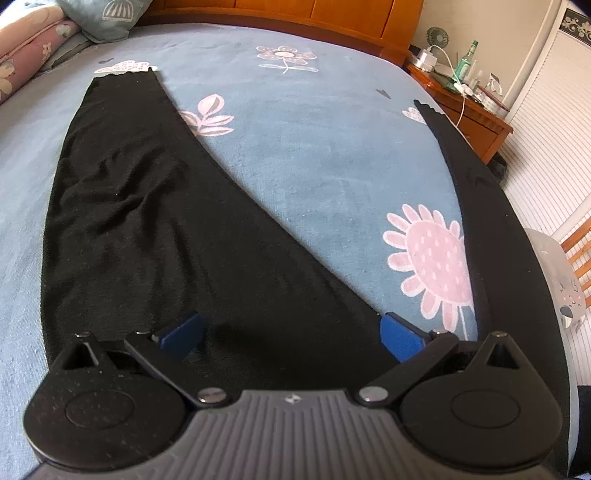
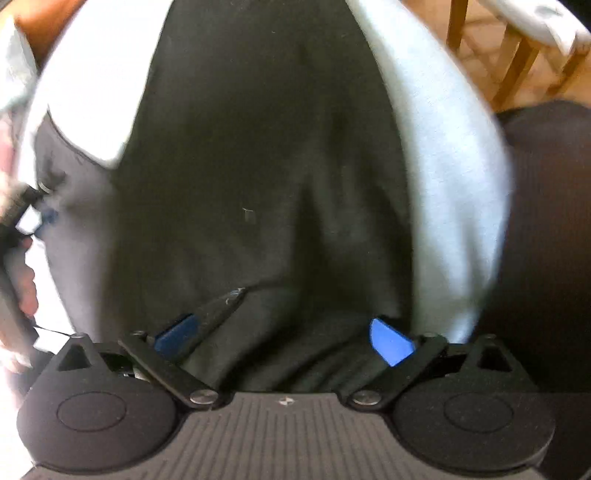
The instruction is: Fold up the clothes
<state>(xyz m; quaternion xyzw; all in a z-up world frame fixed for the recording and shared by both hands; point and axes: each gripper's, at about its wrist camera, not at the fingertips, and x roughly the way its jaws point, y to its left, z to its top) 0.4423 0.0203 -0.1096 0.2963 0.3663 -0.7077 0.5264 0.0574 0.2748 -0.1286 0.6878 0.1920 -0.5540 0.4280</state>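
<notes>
Black trousers lie flat on a blue flowered bedsheet, legs spread in a V. One leg runs to the far left and the other follows the bed's right edge. My left gripper hovers open low over the point where the legs meet, its blue pads wide apart with nothing clamped between them. In the blurred right wrist view, my right gripper is open just above the black cloth, which bunches up between its blue pads.
Pillows and a wooden headboard sit at the far end. A nightstand with a bottle and a fan stands at the far right. A hand holds the other gripper at left. Wooden chair legs stand beyond the bed edge.
</notes>
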